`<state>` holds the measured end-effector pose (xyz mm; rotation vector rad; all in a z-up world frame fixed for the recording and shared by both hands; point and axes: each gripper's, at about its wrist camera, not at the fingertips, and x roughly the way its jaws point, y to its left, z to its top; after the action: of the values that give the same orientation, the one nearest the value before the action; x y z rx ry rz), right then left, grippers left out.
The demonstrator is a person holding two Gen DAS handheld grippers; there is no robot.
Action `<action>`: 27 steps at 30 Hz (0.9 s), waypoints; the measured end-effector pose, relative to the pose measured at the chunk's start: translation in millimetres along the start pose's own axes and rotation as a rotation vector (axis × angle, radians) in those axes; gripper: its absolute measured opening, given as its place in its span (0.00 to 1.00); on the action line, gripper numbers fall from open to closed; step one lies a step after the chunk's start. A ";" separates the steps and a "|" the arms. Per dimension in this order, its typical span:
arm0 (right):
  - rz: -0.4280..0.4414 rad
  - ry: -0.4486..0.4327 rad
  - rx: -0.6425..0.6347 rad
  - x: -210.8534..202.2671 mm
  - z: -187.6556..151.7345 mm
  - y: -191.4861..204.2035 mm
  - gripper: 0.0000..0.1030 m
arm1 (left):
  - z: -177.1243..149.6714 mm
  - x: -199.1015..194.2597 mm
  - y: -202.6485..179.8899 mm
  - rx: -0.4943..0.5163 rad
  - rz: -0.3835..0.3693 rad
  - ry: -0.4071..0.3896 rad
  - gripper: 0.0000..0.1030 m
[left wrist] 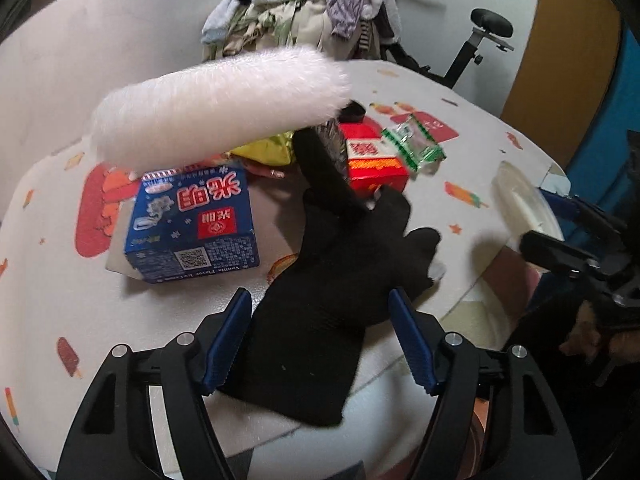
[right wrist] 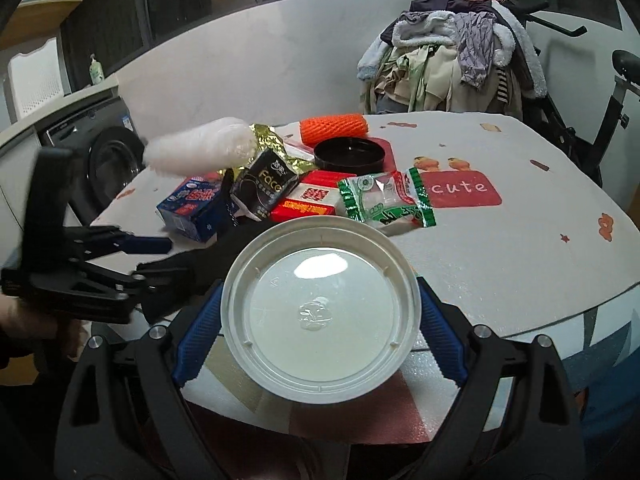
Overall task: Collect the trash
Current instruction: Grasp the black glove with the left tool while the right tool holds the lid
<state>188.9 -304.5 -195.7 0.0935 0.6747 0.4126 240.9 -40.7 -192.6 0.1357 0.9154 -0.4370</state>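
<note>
Right gripper (right wrist: 320, 312) clamped on the lid (right wrist: 320, 320); left gripper (left wrist: 320, 340) straddling the glove (left wrist: 340, 280).

My left jaws stand apart around the limp black knit glove, flat on the surface (right wrist: 500, 260), not yet pinching. I'd sink lower and squeeze mid-palm so the fabric bunches. The rigid, glossy white round lid sits pinched across its rim at the near edge. Boxy blue carton (left wrist: 192, 224) and crinkly green wrapper (right wrist: 384, 200) wait behind.

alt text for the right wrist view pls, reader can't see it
The right gripper holds a round white plastic lid between its blue jaws at the edge of a table littered with cartons and wrappers; a clothes pile sits behind.
</note>
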 end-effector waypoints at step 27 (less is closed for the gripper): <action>-0.024 -0.091 0.023 -51.2 9.0 9.1 0.86 | 25.5 -61.0 22.5 -0.084 -0.114 -0.095 0.17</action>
<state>155.4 -316.3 -156.6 0.1250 0.5900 0.3750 236.9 -9.2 -130.5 -0.0136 0.8491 -0.5060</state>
